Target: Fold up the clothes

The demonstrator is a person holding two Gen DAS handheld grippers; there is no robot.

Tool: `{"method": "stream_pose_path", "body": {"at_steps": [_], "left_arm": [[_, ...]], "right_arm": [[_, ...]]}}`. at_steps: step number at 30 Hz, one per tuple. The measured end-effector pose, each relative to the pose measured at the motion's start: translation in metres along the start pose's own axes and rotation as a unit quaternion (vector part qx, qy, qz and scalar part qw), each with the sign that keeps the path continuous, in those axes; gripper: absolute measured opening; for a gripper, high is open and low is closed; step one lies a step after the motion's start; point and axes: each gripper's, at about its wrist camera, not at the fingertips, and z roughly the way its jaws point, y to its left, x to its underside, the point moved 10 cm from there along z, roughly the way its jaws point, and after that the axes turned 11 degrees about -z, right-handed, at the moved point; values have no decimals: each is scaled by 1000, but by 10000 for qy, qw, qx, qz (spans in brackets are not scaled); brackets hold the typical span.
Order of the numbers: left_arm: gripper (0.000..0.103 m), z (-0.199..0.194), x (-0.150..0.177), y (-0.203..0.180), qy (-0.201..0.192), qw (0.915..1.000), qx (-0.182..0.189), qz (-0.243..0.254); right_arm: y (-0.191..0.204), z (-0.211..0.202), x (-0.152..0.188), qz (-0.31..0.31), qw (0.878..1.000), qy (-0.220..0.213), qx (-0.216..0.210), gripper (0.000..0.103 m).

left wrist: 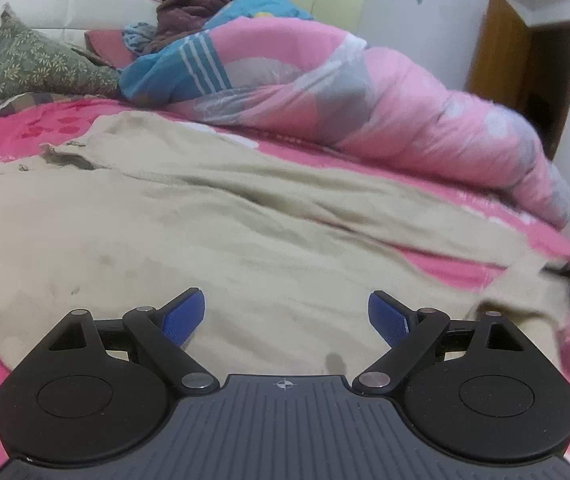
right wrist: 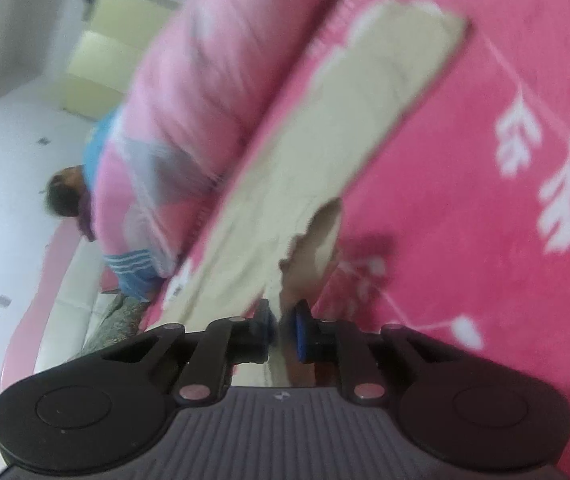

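One beige garment point(left wrist: 213, 216) spread on the bed point(left wrist: 13, 132); left claw point(left wrist: 287, 320) wide open above it, empty; right claw point(right wrist: 283, 328) clamped on garment's edge, tilted downward

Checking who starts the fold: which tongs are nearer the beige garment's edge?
Right. The right tongs are shut on the beige garment at its edge; the left tongs hang open above its middle, gripping nothing.

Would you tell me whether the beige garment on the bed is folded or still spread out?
Spread out: the beige garment lies wide and wrinkled over the pink bedsheet, with no neat fold visible.
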Motion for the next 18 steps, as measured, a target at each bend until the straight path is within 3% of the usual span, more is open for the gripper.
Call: {"method": "stream_pose_path", "body": {"at_steps": [6, 14, 18], "left_arm": [[90, 4, 13, 5, 192, 9995, -196, 160], [90, 5, 23, 6, 281, 9979, -399, 418], [90, 7, 24, 5, 316, 9972, -502, 453]], "right_arm": [[4, -74, -12, -390, 9984, -277, -295, 12], [-86, -156, 1, 261, 9980, -562, 148, 10], [-119, -168, 9, 459, 9967, -539, 395, 5]]}}
